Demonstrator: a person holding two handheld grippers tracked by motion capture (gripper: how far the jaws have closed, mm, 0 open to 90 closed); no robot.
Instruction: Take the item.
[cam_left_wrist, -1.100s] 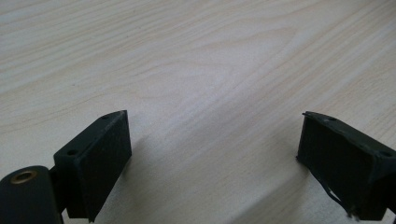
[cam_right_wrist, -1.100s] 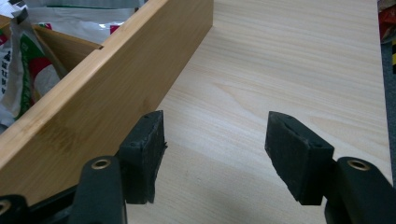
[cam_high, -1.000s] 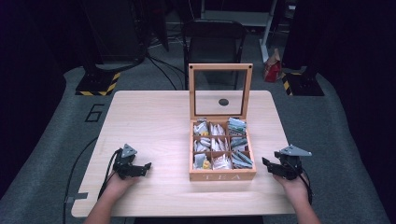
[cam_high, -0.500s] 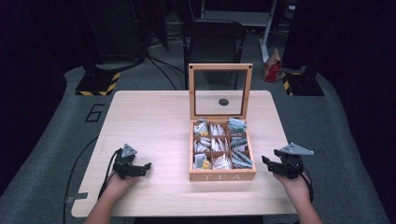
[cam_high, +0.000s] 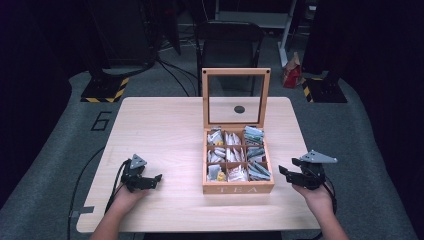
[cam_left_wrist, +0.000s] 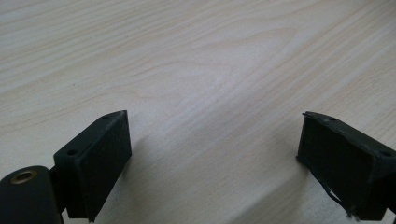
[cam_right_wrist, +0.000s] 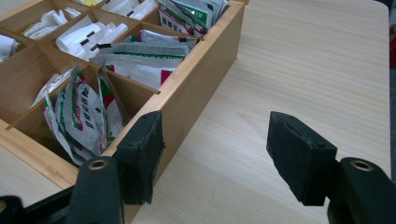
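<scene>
Tea box sits right of centre in high view, raised glass lid walling its far edge; compartments open from above, packed with tea bags. Bare table across left half gives free passage. Narrow strip at right between box wall and table edge. In right gripper view box wall just beside left jaw

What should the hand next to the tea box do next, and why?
Probably ease the right gripper left and up over the tea box wall, toward the packets in the near corner compartment. Its jaws stand open with nothing between them, it sits just outside the box's right wall, and the lid is already up.
</scene>
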